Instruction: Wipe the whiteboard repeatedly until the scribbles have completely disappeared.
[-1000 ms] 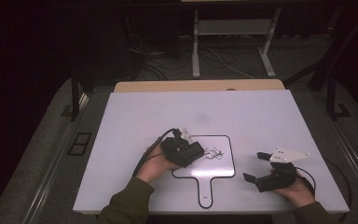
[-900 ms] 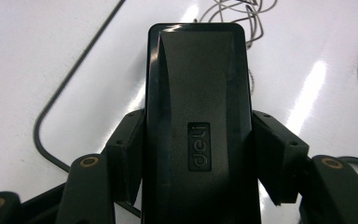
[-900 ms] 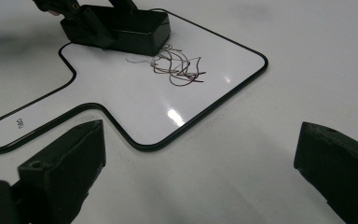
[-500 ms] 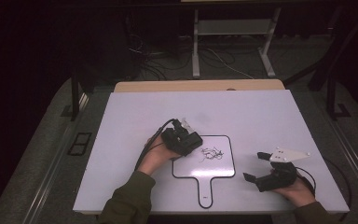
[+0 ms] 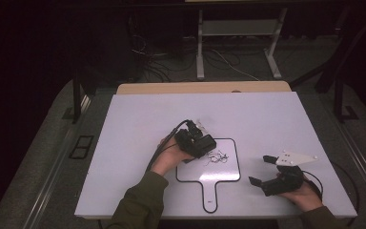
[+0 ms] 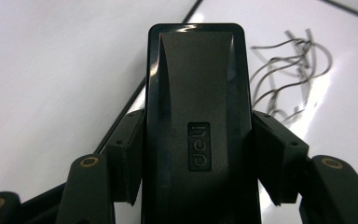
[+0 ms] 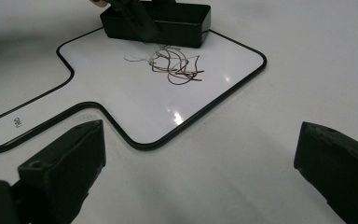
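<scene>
Dark room, grey floor (image 5: 38, 157)

A white table (image 5: 276, 119) carries the work, with a strip of pale wooden board (image 5: 205, 88) showing along its far edge. Beyond it on the dark floor stand white metal frame legs (image 5: 200, 47) among loose cables (image 5: 157, 59). A black double socket plate (image 5: 80, 146) lies left of the table.

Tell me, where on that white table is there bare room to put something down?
The table is bare along its far edge and down its left side. It is crowded on the paddle-shaped board: left gripper holding an eraser by scribbles. Right gripper takes the near right corner.
</scene>
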### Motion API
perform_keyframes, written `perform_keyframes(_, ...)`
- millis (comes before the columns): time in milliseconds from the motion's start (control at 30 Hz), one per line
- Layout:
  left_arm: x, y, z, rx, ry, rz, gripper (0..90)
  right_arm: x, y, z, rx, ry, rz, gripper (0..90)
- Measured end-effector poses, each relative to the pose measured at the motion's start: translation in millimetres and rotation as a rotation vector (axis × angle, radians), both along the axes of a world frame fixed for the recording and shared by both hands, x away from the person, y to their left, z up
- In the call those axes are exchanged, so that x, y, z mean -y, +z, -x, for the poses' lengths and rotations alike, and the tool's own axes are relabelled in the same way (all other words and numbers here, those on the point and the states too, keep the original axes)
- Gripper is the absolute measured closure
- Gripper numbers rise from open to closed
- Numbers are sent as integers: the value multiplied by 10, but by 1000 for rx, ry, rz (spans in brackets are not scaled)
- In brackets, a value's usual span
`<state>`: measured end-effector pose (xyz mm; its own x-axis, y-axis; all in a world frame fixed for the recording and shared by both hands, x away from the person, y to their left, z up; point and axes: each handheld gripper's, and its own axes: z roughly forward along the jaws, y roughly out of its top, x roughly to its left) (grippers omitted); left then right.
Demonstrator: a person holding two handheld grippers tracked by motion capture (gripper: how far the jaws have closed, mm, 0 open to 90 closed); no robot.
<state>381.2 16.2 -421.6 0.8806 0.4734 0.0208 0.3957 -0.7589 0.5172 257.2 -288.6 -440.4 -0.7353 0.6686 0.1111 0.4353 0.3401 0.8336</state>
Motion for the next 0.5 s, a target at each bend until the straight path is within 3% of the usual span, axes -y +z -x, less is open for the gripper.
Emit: perform_keyframes(500,210,8,182,18,-100,-19,393,1,0,2,2,4,0,9)
